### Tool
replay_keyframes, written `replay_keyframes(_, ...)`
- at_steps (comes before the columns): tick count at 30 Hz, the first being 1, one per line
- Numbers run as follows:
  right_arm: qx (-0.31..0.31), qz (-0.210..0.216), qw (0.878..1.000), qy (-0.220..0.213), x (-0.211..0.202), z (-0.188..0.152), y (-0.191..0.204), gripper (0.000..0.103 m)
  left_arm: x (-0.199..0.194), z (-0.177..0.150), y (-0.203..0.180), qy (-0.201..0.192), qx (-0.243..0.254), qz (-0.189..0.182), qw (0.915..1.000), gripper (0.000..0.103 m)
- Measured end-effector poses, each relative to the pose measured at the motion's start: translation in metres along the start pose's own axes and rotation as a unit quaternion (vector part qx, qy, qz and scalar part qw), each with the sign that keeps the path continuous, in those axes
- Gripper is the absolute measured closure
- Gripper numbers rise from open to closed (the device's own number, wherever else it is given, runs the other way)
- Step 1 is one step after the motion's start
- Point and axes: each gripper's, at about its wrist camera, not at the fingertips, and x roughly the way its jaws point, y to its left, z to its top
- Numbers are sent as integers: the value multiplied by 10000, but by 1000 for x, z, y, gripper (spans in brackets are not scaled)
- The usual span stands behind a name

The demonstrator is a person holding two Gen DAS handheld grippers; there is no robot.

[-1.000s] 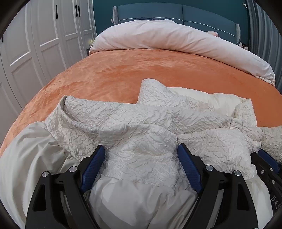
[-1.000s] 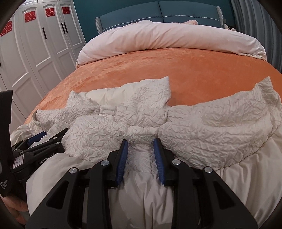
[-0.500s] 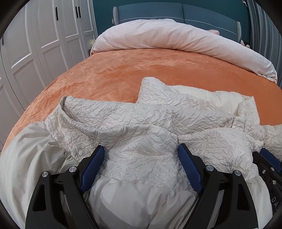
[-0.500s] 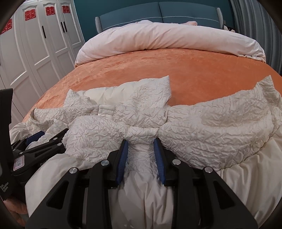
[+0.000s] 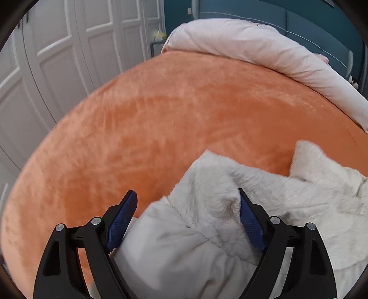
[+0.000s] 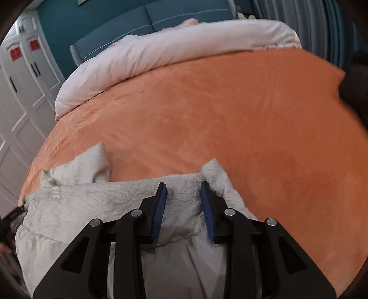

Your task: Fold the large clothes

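Observation:
A cream garment (image 5: pixel 207 181) lies on the orange bed cover (image 5: pixel 161 115); part of it is crinkled, part smooth. In the left wrist view its left end is bunched between the blue pads of my left gripper (image 5: pixel 186 195). The jaws are opening, and the right pad and the base of the left pad still touch the cloth. In the right wrist view my right gripper (image 6: pixel 182 186) is shut on a narrow fold of the garment (image 6: pixel 92 202) near its right end. A loose corner (image 6: pixel 214 172) sticks up beside the right pad.
A rolled pale duvet (image 5: pixel 253 46) lies across the head of the bed, against a teal headboard (image 6: pixel 161 13). White wardrobe doors (image 5: pixel 57 57) stand along the left. Broad orange cover (image 6: pixel 253 115) stretches ahead of both grippers. A dark blurred shape (image 6: pixel 354 87) sits at the right edge.
Both grippers have moved sideways with the cloth in them. The garment's ends now sit between the jaws, with more orange cover showing. The left gripper no longer shows clearly in the right wrist view.

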Motion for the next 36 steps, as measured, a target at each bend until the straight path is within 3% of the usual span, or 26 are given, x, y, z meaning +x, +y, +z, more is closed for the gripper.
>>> replay_keyframes(3, -159, -138, 9998, 11, 14, -8, 6, 72, 14, -6, -4, -3, 66, 95, 9999, 15)
replay_keyframes(10, 133, 158, 9998, -38, 21, -13, -8, 72, 31, -14, -3, 115, -154, -75, 9998, 9)
replay_keyframes(16, 0, -75, 9999, 114, 17, -10, 4, 72, 23, -8, -5, 217, -91, 20, 9997, 10)
replay_keyframes(18, -246, -541, 9982, 94, -1, -1, 25, 70, -3, -4, 3, 160, -197, 15, 9997, 16)
replay_keyframes(20, -466, 49, 9987, -188, -39, 0, 57, 70, -43, -3, 14, -64, -451, -528, 9976, 16)
replay_keyframes(22, -927, 502, 9940, -272, -61, -6, 108, 70, -76, -5, 7, -233, -485, -831, 9951, 16)
replay_keyframes(24, -1348, 1004, 9858, -9, -61, -19, 158, 71, -96, -11, -21, -207, -180, -1169, 9928, 16)
replay_keyframes(26, -1825, 1344, 9734, 321, -52, -39, 204, 72, -96, -22, -52, -46, 346, -1256, 9915, 15)
replay_keyframes(28, -2333, 1268, 9628, 504, -40, -59, 232, 82, -86, -33, -70, -48, 819, -842, 9931, 18)
replay_keyframes(29, -2397, 1209, 9617, 562, -35, -63, 231, 82, -73, -38, -70, 1, 973, -627, 9933, 13)
replay_keyframes(30, -2313, 1235, 9632, 595, -32, -62, 222, 82, -63, -41, -62, 94, 965, -661, 9931, 12)
replay_keyframes(31, -2061, 1239, 9687, 619, -31, -56, 199, 77, -58, -42, -52, 139, 883, -822, 9926, 12)
replay_keyframes(33, -1763, 820, 9797, 489, -32, -48, 154, 81, -54, -44, -32, 92, 820, -1112, 9904, 11)
replay_keyframes(35, -1297, 608, 9887, 445, -34, -42, 95, 101, -61, -48, -28, -134, 1052, -1133, 9879, 11)
replay_keyframes(36, -989, 531, 9925, 488, -35, -38, 63, 103, -67, -49, -28, -278, 1107, -1042, 9880, 11)
